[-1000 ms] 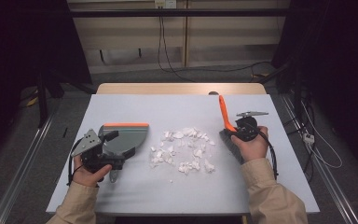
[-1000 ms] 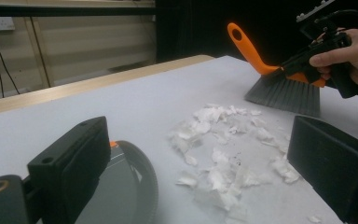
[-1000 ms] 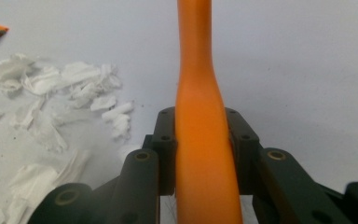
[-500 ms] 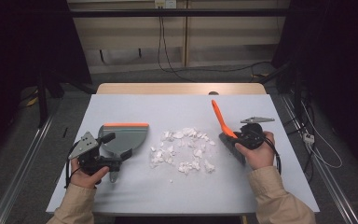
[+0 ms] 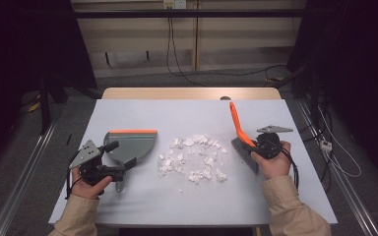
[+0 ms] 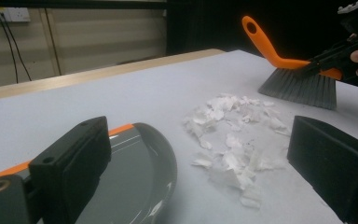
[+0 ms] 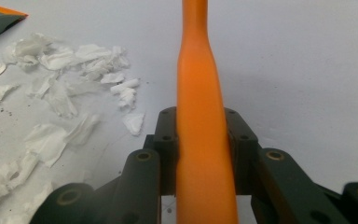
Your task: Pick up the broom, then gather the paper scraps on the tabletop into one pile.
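Gripping the brush [image 5: 241, 135] by its orange handle, the right hand-held gripper [image 5: 262, 147] had just clamped shut, bristles resting on the worktop [image 5: 142, 206] beside the paper scraps [image 5: 193, 158]. Left hand-held gripper [image 5: 112, 172] stood jaws apart near the dustpan [image 5: 130, 143], not holding it. Next move probably called for seizing the dustpan, then sweeping the scraps toward it.

We see a recording lab, not a home. A lone grey table [image 5: 128, 118] stands between dark curtains [image 5: 24, 44], with cables [image 5: 177, 49] trailing from a wall socket [image 5: 173, 4].
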### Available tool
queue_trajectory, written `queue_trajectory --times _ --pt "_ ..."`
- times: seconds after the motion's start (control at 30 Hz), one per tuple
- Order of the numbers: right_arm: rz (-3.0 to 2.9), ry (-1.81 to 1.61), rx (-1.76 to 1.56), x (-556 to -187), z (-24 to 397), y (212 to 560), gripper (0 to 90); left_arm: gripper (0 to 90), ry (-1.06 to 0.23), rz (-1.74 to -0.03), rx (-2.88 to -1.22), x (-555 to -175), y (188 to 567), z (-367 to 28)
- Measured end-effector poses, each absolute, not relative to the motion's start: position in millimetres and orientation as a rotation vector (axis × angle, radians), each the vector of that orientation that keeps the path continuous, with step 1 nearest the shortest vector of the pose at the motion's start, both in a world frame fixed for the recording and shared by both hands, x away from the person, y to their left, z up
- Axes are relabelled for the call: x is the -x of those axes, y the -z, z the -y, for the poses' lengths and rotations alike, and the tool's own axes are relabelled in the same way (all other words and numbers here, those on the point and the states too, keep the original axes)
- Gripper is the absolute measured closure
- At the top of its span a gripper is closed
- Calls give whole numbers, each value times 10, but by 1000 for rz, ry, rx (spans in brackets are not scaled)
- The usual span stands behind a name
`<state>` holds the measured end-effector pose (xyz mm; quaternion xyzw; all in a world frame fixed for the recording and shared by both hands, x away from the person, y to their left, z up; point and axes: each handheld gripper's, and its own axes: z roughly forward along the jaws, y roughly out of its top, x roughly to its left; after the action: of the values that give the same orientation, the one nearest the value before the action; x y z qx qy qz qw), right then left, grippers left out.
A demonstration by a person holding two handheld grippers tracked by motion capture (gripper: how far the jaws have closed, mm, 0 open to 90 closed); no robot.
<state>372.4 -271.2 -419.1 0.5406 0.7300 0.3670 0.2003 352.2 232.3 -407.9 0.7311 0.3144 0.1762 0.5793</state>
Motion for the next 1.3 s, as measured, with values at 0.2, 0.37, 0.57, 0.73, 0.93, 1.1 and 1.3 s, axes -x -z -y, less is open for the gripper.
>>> queue_trajectory --times 0.2,0.37,0.57,0.73,0.93,1.1,1.3 --pt "-1994 -1109 -1506 -3733 2731 4155 712 58 -410 -742 -1702 -3532 4081 -2329" --pt "-1975 -1131 -1483 -3799 2716 4122 711 55 -405 -743 -1700 -3535 4082 -2335" --pt "-1939 -1143 -1457 -3907 2677 4135 712 48 -398 -747 -1686 -3538 4076 -2347" --pt "-1925 -1119 -1436 -4006 2618 4150 712 39 -398 -729 -1691 -3531 4070 -2351" --pt "-1934 -1054 -1413 -4074 2511 4251 712 37 -395 -725 -1687 -3527 4070 -2333" --pt "-2004 -1059 -1355 -4087 2334 4282 712 38 -397 -718 -1706 -3544 4083 -2318" --pt "-2107 -1007 -1239 -4047 2124 4259 712 38 -397 -716 -1704 -3546 4090 -2299"
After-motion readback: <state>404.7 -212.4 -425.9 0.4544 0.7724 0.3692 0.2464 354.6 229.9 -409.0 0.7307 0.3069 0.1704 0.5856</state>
